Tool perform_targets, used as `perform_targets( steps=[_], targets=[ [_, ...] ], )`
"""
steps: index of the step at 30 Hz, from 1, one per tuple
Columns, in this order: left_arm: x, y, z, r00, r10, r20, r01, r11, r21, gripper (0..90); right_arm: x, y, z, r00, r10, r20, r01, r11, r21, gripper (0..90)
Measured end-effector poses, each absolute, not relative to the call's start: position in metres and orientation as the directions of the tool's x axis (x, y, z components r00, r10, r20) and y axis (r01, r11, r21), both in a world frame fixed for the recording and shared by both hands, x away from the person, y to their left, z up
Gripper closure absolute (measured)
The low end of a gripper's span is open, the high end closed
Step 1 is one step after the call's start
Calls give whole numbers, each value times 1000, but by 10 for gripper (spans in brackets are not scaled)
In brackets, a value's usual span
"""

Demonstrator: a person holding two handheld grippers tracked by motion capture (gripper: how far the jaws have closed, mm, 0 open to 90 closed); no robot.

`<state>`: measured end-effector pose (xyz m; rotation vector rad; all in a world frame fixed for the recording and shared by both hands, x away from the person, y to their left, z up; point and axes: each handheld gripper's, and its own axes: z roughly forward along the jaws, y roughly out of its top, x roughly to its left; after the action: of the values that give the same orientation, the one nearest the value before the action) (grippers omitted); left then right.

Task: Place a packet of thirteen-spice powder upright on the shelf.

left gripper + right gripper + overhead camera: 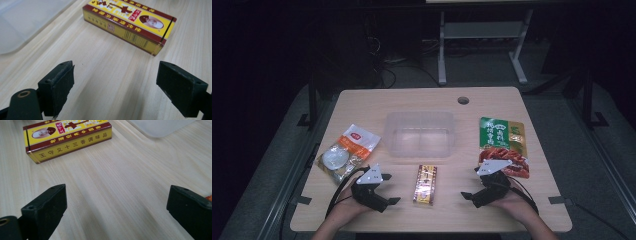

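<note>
Dark floor and grey desk legs lie behind the pale wooden table (362,105), which carries only a few things. As landmark I take the clear plastic container (419,134) at the middle of the table; it has nothing inside. Just in front of it, toward the person, lies the yellow and red box (425,185), flat on its broad face and apart from everything else. To the left of the container is the orange and white packet (346,151), to the right the green and red pouch (503,146); both rest flat on the wood.

The left gripper (387,196) and the right gripper (469,197) sit low at the near side, one on each side of the box, and both point inward at it. In the left gripper view the jaws stand wide apart with only bare wood between them, and the right gripper view shows the same. Neither touches the box.

I judge the work is at its very beginning: nothing is lifted and nothing is in the container, so reaching, grasping and placing all remain.

Room for moving is good. The box has free wood on every side, and the way to the container is open. The pouch lies just behind the right gripper, and the near table edge is close under both hands.
</note>
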<state>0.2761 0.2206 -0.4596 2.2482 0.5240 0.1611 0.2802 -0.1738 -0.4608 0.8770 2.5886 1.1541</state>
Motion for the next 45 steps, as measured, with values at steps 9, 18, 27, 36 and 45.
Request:
perform_targets(
  steps=[9,18,27,36,45],
  targets=[
    [279,216,-449,918,395,-39,288,-595,750,429,280,-177,-458,-808,584,81,441,508,740,25],
    [297,198,-434,919,391,-43,291,-601,745,894,281,-177,-458,-802,591,84,449,504,738,26],
    [320,169,-424,936,352,-19,244,-609,754,897,280,-179,-458,-804,586,99,454,497,740,28],
    [339,138,-422,952,306,-28,215,-599,771,897,280,-179,-458,-807,582,95,446,497,744,28],
    [347,103,-430,966,256,-29,189,-629,754,897,278,-178,-458,-803,588,98,451,491,746,29]
  ],
)
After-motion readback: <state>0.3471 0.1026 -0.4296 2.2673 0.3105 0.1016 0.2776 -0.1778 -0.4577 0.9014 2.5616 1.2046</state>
